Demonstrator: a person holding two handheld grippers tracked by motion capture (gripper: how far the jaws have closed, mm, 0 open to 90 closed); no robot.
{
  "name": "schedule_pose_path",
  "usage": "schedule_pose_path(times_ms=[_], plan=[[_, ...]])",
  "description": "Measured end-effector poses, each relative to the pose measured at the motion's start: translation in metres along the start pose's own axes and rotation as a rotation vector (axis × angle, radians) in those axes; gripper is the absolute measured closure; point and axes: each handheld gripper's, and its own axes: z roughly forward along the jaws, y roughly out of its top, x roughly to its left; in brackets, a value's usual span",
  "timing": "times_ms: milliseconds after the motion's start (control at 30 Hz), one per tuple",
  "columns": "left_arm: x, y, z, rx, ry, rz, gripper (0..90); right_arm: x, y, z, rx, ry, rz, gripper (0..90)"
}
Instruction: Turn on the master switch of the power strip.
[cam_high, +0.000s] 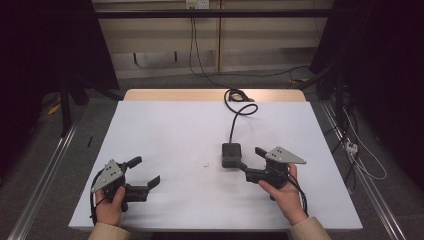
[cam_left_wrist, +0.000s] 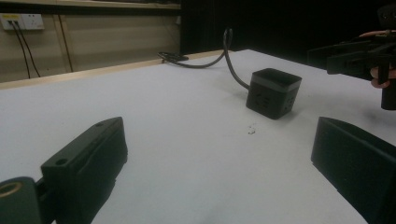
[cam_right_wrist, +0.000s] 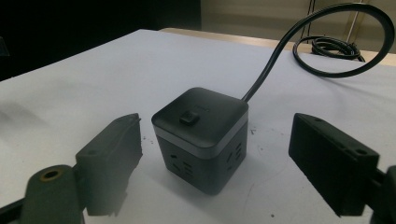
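A black cube-shaped socket block (cam_high: 231, 154) (cam_left_wrist: 273, 92) (cam_right_wrist: 201, 135) stands on the white table (cam_high: 175, 125), its top showing a small button. Its black cable (cam_high: 235, 117) (cam_right_wrist: 280, 60) runs toward the far edge. My right gripper (cam_high: 251, 158) (cam_right_wrist: 215, 130) is open, just right of the cube. In the right gripper view the cube stands between and ahead of the two jaws, with a gap on each side. My left gripper (cam_high: 145, 171) (cam_left_wrist: 217, 135) is open near the front left, with nothing between its jaws. The right gripper (cam_left_wrist: 355, 58) also appears at the far right of the left gripper view.
The cable coils (cam_high: 237, 96) (cam_right_wrist: 331, 46) at the table's far wooden edge (cam_high: 210, 95). A small dark speck (cam_high: 206, 165) (cam_left_wrist: 251, 130) lies left of the cube. Wall sockets (cam_left_wrist: 23, 21) and floor cables (cam_high: 360, 160) lie beyond the table.
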Motion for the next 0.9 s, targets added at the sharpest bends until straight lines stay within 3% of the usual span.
schedule_pose_path(times_ms=[433, 733, 833, 900], plan=[[0.000, 0.000, 0.000, 0.000, -0.002, -0.002, 3.2, 0.002, 0.005, 0.004, 0.001, 0.026, 0.007, 33.1], [0.000, 0.000, 0.000, -0.005, -0.003, -0.008, 3.2, 0.003, 0.011, 0.007, -0.001, 0.019, -0.011, 44.1], [0.001, 0.000, -0.001, -0.002, -0.005, -0.003, 3.2, 0.004, 0.012, 0.009, 0.013, 0.043, -0.014, 45.8], [0.001, 0.000, 0.000, -0.007, -0.006, -0.005, 3.2, 0.005, 0.013, 0.010, 0.012, 0.038, -0.035, 49.6]])
